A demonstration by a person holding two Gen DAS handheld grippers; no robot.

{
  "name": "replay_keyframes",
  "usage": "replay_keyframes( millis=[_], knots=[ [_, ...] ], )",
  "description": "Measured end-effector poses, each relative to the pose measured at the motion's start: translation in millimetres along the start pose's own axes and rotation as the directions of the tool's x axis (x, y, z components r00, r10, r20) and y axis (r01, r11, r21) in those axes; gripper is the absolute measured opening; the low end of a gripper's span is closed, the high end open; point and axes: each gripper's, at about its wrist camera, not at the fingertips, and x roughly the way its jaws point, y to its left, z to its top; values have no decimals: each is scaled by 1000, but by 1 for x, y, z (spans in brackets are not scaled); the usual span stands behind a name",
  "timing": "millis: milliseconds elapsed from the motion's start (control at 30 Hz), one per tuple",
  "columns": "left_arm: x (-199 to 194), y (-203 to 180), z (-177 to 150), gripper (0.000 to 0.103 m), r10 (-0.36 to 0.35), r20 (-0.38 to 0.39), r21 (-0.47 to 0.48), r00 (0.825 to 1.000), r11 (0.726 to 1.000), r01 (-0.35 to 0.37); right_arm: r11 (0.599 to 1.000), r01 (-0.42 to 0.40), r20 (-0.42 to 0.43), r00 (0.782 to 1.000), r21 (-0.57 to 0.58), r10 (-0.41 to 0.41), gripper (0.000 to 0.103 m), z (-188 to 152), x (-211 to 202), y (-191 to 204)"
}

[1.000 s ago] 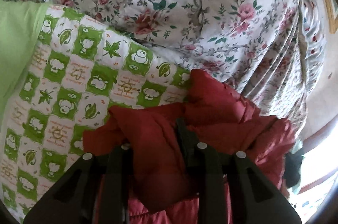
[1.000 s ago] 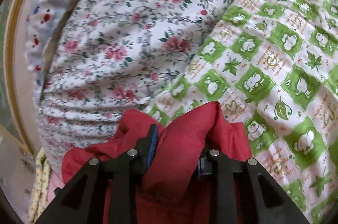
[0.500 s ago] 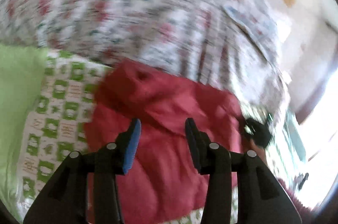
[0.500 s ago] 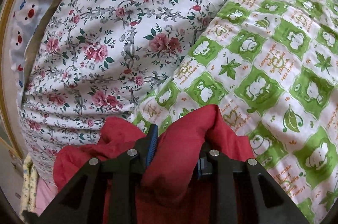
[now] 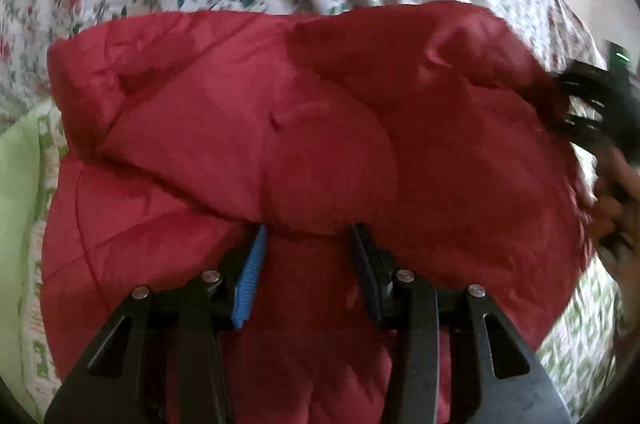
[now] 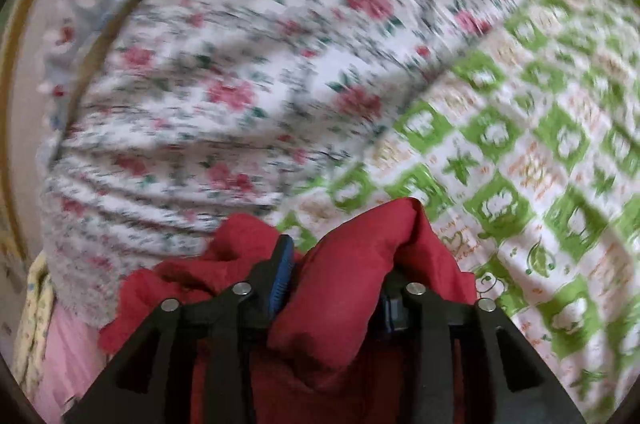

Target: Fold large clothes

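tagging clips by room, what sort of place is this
Most likely a bedroom, on a bed. A floral quilt is bunched beside a green checked sheet with cartoon prints, and the red jacket being folded lies spread across the bedding.

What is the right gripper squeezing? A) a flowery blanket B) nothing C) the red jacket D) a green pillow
C: in the right wrist view, the right gripper is shut on a bunched fold of the red jacket, with the fabric puffing up between its fingers.
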Motion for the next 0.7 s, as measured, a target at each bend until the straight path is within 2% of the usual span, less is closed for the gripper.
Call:
replay_keyframes(
  millis=[67, 133, 167, 233, 267, 300, 367, 433, 467, 533, 633, 700],
  knots=[
    [4, 2, 4, 42, 10, -1, -3, 1000, 1000, -10, 999, -17, 27, 999, -48, 18, 51, -3, -24, 12],
    [5, 0, 6, 42, 22, 0, -1, 1000, 1000, -22, 991, -12, 61, 998, -130, 21, 67, -14, -48, 30],
    [6, 1, 6, 42, 27, 0, -1, 1000, 1000, -27, 986, -17, 75, 997, -168, 30, 69, -19, -56, 37],
    [9, 1, 7, 42, 30, -5, -4, 1000, 1000, -30, 950, -30, 87, 994, -311, 60, 78, -42, -72, 61],
    [11, 0, 8, 42, 30, -7, -5, 1000, 1000, -30, 930, -40, 67, 995, -364, 69, 80, -51, -71, 70],
    [16, -3, 11, 42, 30, -11, -7, 999, 1000, -30, 889, -65, -2, 997, -453, 72, 84, -65, -62, 85],
    [18, -2, 15, 42, 30, -25, -11, 999, 999, -31, 806, -84, -119, 993, -586, 17, 82, -89, -32, 107],
    [18, -1, 18, 42, 24, -37, -8, 999, 1000, -25, 740, -57, -160, 985, -670, -69, 82, -103, -6, 117],
    [17, 1, 20, 42, 22, -40, -5, 999, 1000, -22, 708, -27, -175, 975, -706, -137, 82, -107, 14, 118],
    [13, 13, 28, 42, 39, -38, -15, 999, 999, -39, 723, 14, -174, 967, -691, -185, 80, -98, 35, 108],
    [13, 44, 36, 42, 78, -35, -83, 996, 993, -81, 800, 78, -154, 966, -595, -209, 81, -64, 55, 82],
    [19, 67, 45, 42, 84, -37, -136, 996, 987, -89, 848, 90, -161, 966, -522, -202, 81, -46, 63, 67]
  ],
)
